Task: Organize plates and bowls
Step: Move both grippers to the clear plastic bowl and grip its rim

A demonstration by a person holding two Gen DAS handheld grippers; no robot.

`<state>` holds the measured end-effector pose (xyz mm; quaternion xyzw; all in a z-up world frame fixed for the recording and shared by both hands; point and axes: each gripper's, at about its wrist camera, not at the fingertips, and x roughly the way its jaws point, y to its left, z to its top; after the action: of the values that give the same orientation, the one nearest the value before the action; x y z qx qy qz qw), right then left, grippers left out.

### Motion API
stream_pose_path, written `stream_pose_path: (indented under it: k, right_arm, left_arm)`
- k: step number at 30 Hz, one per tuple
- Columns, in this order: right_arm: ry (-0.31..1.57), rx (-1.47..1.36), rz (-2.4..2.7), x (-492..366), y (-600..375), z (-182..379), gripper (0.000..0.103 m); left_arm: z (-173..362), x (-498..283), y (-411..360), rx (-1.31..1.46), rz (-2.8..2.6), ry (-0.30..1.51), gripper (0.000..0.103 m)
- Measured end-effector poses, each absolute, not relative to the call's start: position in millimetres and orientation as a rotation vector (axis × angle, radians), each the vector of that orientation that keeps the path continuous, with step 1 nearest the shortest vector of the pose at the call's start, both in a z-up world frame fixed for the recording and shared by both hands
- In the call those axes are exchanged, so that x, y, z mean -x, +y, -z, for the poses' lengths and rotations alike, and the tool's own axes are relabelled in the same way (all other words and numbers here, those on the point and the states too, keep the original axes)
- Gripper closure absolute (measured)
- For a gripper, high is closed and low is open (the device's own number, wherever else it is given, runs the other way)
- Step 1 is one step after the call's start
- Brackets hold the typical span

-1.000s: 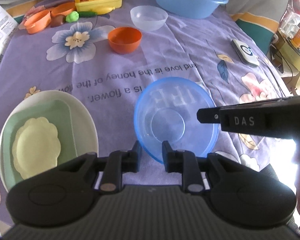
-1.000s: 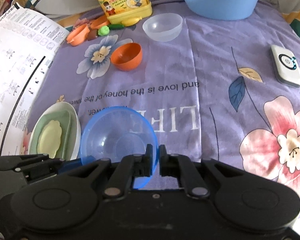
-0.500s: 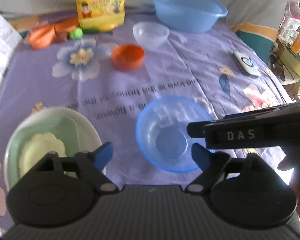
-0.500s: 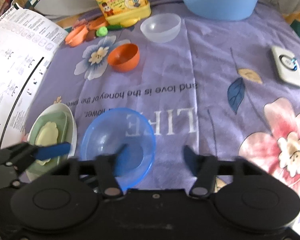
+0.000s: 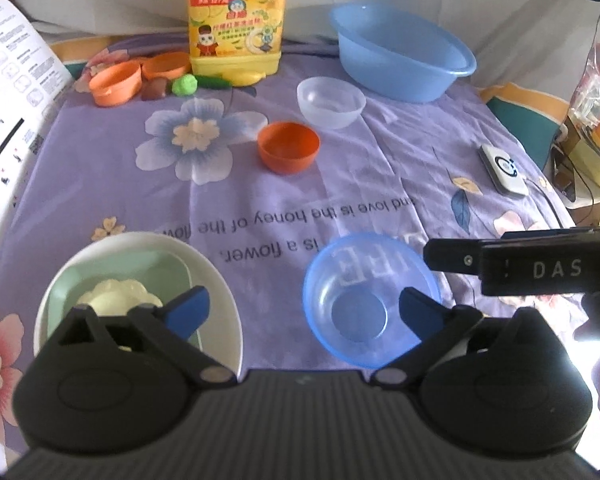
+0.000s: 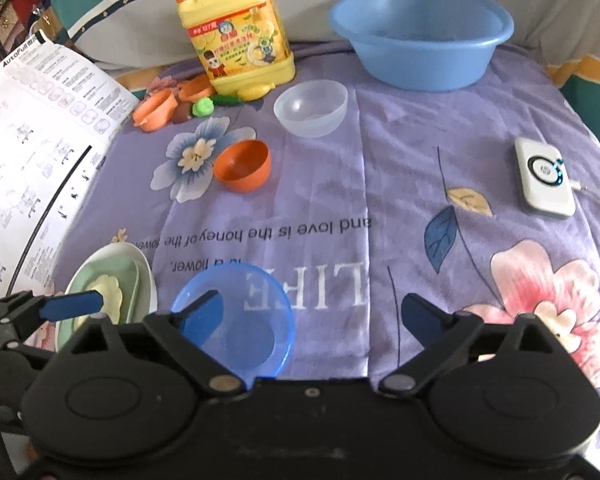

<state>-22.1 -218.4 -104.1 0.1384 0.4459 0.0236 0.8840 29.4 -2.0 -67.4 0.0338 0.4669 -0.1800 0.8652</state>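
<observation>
Both my claws are spreading apart, empty: left gripper point(image 5: 302, 310), right gripper point(image 6: 312, 314). The blue bowl point(image 5: 370, 300) sits free at lower centre; I could clip its light rim with a blue pad while moving off, skidding it

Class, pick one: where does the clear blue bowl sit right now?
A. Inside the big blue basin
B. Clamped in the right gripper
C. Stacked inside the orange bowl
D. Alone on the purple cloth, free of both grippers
D: the clear blue bowl rests on the purple cloth, and no pad of either opening gripper presses on it.
</observation>
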Motion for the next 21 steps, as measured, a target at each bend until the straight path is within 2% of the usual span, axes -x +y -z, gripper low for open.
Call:
stream_pose_path:
  k: [10,21]
  right_arm:
    - [0.880,-0.296,-0.016,4,-239,87,0.001]
    - [0.871,-0.416,0.026,-69,-288,80,0.000]
  left_arm:
    - [56,-61,-7,-0.103,0.365,0.932,0.000]
    - [47,-145,-31,-0.129,0.340,0.871,0.000]
